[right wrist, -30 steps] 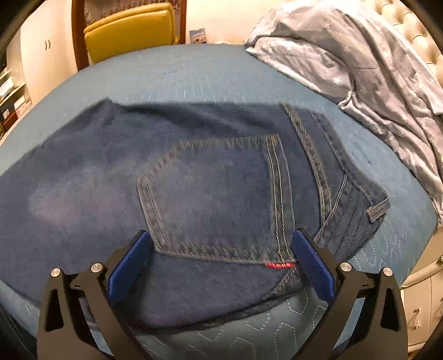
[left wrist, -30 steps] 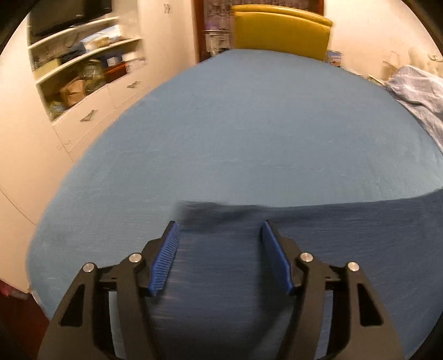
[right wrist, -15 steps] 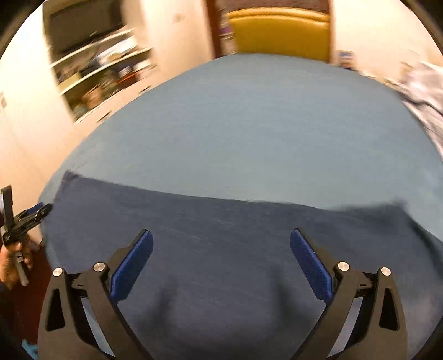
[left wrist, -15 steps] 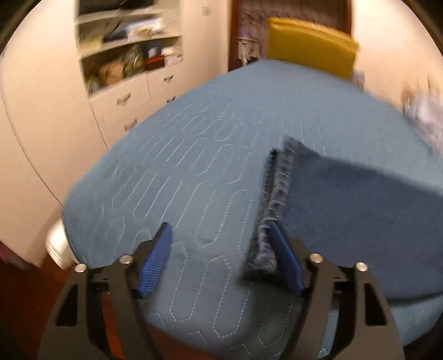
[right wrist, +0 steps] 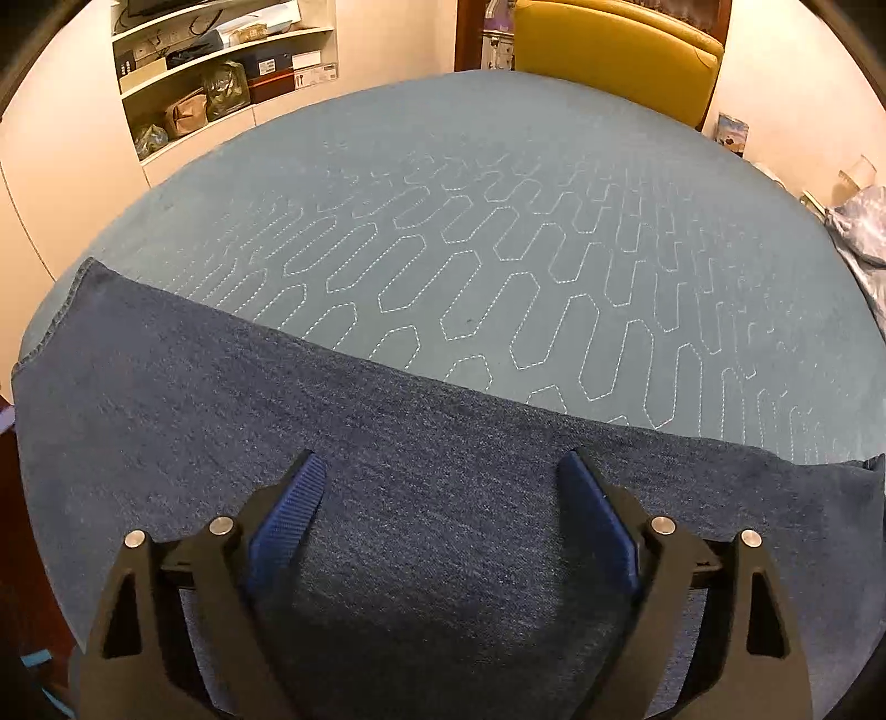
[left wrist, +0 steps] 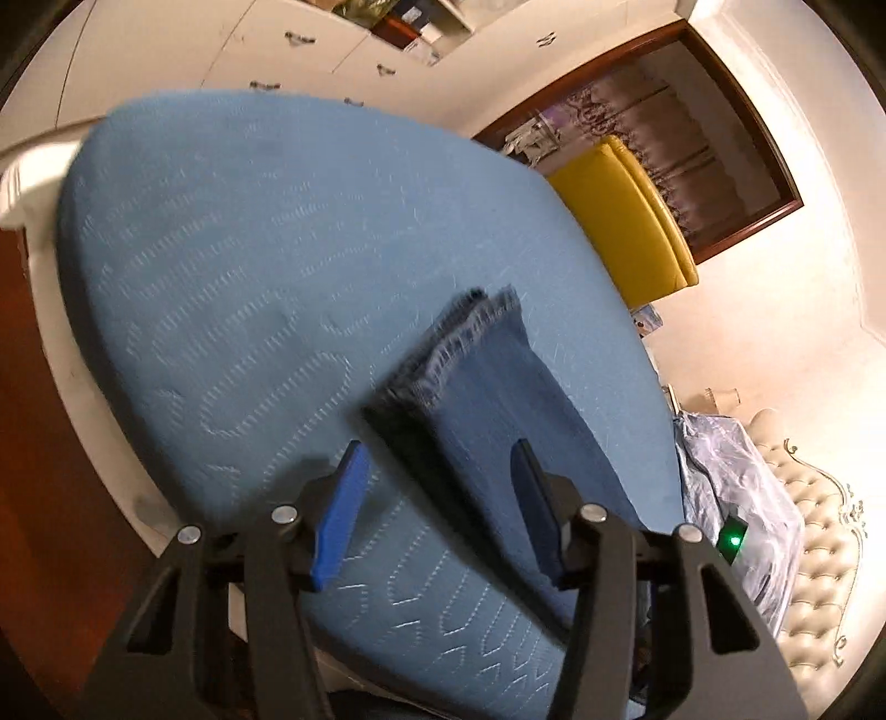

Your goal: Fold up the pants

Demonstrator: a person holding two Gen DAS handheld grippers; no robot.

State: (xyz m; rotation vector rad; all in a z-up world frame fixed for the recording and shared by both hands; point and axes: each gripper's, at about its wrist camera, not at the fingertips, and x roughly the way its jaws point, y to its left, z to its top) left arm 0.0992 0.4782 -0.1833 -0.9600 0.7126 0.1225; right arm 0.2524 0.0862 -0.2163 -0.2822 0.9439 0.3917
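Dark blue jeans [right wrist: 421, 476] lie flat on the blue quilted bed [right wrist: 498, 221], legs stacked, stretching left to right across the near side. Their frayed hem end [left wrist: 470, 327] shows in the tilted left wrist view. My left gripper [left wrist: 437, 493] is open and empty, its jaws straddling the near corner of the leg end just above the bed. My right gripper [right wrist: 443, 509] is open and empty, hovering over the middle of the jeans leg.
A yellow chair [right wrist: 614, 50] stands beyond the far edge of the bed. White cabinets with shelves [right wrist: 221, 72] line the left wall. A crumpled grey-blue duvet [left wrist: 736, 498] lies at the headboard end. The bed's left edge [left wrist: 72, 266] drops to the floor.
The left gripper has swung and rolled toward the hem end of the legs, bringing the hem between its open jaws. The right gripper has left the waist and pocket and moved over the leg's middle.
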